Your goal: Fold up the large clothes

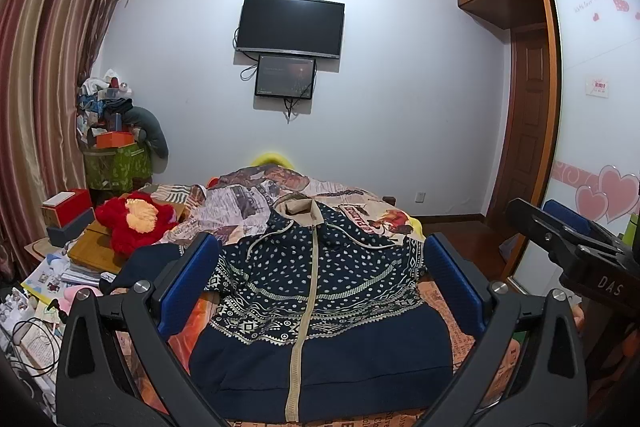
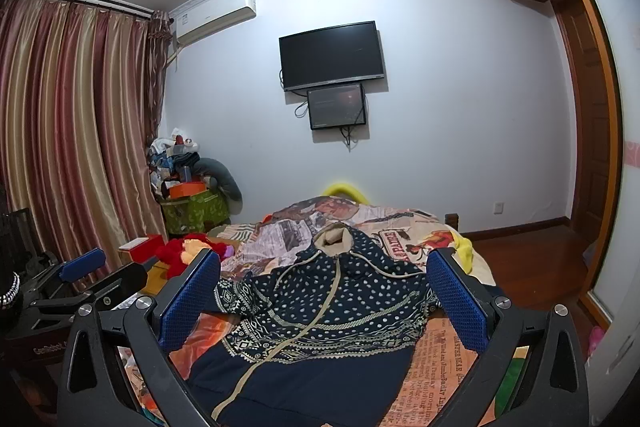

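A navy hooded jacket (image 1: 320, 311) with white dots, patterned bands and a beige zip lies face up on the bed (image 1: 360, 211), hem toward me, hood at the far end. In the right wrist view the same jacket (image 2: 320, 311) lies spread between the fingers. My left gripper (image 1: 320, 283) hovers open above the jacket's hem, nothing between its blue pads. My right gripper (image 2: 320, 291) is open too, held above the jacket. The right gripper (image 1: 568, 243) shows at the right edge of the left wrist view. The left gripper (image 2: 80, 279) shows at the left of the right wrist view.
A red plush toy (image 1: 134, 223) and boxes (image 1: 66, 211) crowd the bed's left side, with papers and cables (image 1: 32, 323) below. A cluttered green bin (image 1: 116, 163) stands by the curtain (image 1: 44, 67). A wardrobe (image 1: 592, 99) lines the right wall; wooden floor (image 2: 532, 251) lies beside the bed.
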The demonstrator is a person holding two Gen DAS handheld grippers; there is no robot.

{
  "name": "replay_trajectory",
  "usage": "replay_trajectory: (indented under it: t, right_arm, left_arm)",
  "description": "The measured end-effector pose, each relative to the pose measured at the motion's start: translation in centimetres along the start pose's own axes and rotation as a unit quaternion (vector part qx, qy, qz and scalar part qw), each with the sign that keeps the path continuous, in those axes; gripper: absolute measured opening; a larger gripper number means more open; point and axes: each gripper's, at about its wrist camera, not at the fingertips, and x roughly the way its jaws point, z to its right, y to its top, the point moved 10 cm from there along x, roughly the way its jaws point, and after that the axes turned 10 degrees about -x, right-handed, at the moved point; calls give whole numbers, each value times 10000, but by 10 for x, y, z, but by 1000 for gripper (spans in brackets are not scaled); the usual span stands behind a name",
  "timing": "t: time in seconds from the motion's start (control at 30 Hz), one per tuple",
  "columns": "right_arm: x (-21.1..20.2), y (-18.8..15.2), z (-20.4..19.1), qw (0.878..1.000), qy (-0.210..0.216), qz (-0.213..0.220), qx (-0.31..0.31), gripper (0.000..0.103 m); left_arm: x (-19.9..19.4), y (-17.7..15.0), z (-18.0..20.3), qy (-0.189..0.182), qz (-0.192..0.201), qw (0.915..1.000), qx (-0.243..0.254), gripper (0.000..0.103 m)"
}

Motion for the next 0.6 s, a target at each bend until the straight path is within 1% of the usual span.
replay_trajectory:
  t: [0.6]
  right_arm:
    - [0,1,0,10000,-5,0,-7,103]
  left_arm:
    - [-4,1,3,-32,22,10000,21,103]
